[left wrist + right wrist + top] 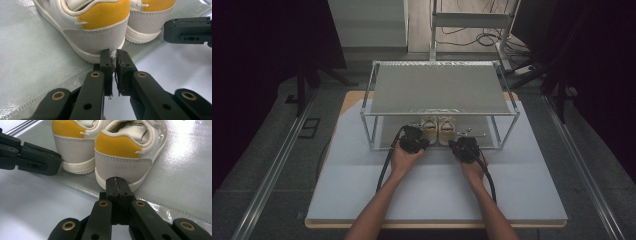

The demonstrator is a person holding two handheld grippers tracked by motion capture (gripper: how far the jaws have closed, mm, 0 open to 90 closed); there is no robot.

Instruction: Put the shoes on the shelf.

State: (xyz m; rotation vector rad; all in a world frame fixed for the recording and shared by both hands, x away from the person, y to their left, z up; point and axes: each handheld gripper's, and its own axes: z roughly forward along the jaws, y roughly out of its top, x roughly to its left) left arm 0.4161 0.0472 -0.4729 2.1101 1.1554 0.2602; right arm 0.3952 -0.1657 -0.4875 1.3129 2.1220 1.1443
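L gripper (113, 53) closed at left shoe (100, 27) heel, R gripper (117, 181) closed at right shoe (125, 157) heel

Shoes (438, 128) side by side — under shelf (439, 87).

Your high view looks forward and down on the worktop (362, 195) from well above the shoes (438, 128). Both gripper views sit close behind the shoes' heels, sharing that pair.

Metal-frame shelf rack (439, 89) centre frame, flat grey top, silvery mat (30, 57) on lower level. White desk (362, 190) filling lower half. Loose cables (472, 37) on floor, top centre. Floor rails (272, 170) at left & right edges.
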